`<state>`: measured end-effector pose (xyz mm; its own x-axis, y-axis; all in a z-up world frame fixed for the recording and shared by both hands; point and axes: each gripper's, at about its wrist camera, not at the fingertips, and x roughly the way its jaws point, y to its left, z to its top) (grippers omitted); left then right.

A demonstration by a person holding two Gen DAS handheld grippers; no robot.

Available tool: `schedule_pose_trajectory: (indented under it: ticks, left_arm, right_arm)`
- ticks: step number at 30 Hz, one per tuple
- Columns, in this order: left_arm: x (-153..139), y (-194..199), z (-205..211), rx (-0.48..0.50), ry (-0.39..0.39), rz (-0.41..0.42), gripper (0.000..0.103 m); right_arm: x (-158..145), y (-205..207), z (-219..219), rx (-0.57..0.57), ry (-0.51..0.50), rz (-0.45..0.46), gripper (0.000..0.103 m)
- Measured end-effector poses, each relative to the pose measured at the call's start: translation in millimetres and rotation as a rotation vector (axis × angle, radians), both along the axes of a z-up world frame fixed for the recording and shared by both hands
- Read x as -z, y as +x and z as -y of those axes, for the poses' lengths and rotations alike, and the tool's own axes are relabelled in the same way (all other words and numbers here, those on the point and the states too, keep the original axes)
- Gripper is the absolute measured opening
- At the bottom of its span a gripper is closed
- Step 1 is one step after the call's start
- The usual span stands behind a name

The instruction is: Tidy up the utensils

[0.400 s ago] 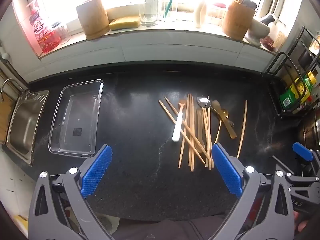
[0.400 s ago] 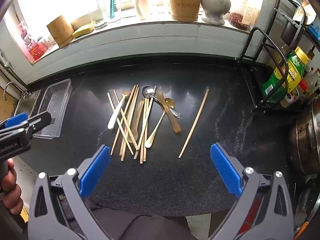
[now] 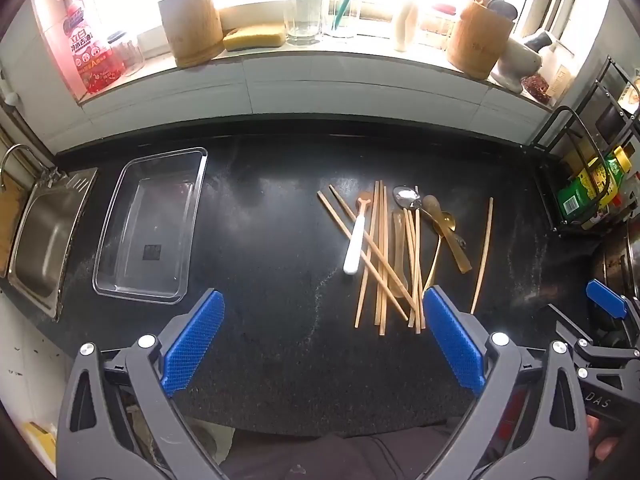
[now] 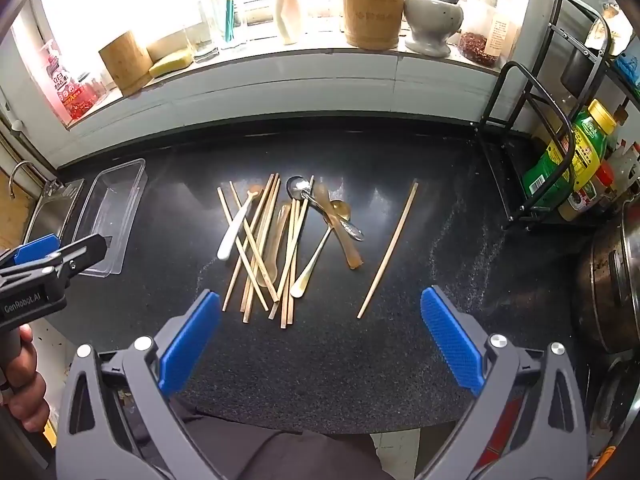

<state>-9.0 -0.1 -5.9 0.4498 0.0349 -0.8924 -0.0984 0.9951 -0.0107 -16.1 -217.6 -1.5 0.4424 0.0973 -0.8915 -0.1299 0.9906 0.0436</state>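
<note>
Both grippers, left (image 3: 322, 342) and right (image 4: 320, 340), wide open and empty above counter (image 4: 460, 216); chopsticks (image 4: 260, 248) piled mid-counter, light, stiff, roll-prone, so pinch mid-shaft.

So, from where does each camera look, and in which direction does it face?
Left wrist: sits on the left gripper, looking down and forward at the black counter and clear tray; its open fingers show.
Right wrist: sits on the right gripper, facing the utensil pile; its open fingers and the person's left hand show.
Shared: the pile, tray, counter and windowsill.
</note>
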Motion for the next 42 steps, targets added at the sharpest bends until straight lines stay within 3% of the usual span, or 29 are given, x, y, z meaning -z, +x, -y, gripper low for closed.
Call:
schedule_pose_trajectory:
  ticks: [42]
  left_arm:
    - [-0.6, 2.4, -2.4, 0.014, 0.005, -0.006, 0.097]
  right_arm:
    - [-0.2, 0.3, -5.7, -0.003, 0.010, 0.017, 0.097]
